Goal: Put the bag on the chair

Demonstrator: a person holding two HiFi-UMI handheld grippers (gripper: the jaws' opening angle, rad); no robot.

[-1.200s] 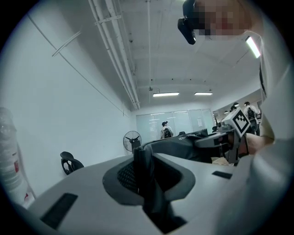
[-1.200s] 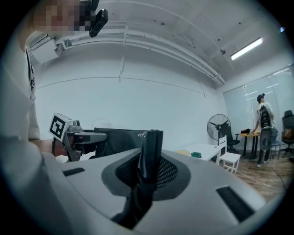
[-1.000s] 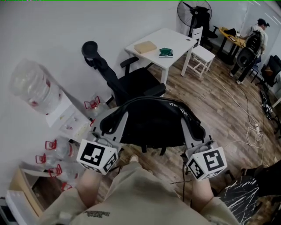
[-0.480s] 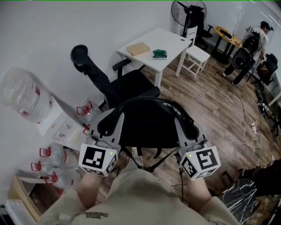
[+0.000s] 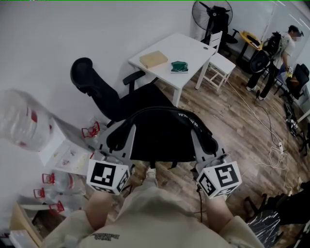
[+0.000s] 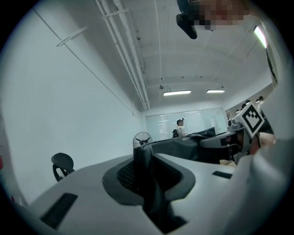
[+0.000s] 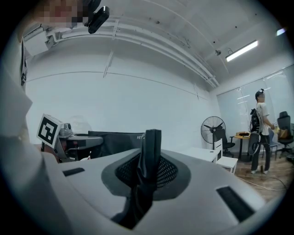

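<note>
A black bag (image 5: 162, 138) hangs in the air between my two grippers, in front of the person's body. My left gripper (image 5: 118, 135) is shut on the bag's left strap (image 6: 143, 170), which stands pinched between the jaws. On the other side my right gripper (image 5: 204, 140) is shut on the right strap (image 7: 149, 158). The black office chair (image 5: 138, 97) stands just beyond the bag, its headrest (image 5: 81, 72) leaning left toward the wall. The bag's far edge covers the front of the seat in the head view. Whether the bag touches the seat I cannot tell.
A white table (image 5: 191, 46) with a tan box (image 5: 153, 59) and a green item (image 5: 179, 67) stands behind the chair. A white chair (image 5: 219, 62) and a fan (image 5: 211, 12) are further back. Water bottles (image 5: 22, 121) crowd the left wall. Cables (image 5: 277, 145) cross the floor; a person (image 5: 286, 46) stands far right.
The bag and both grippers have come closer to the office chair, and the bag's far edge now overlaps its seat. Both grips are unchanged. The person at the back has shifted.
</note>
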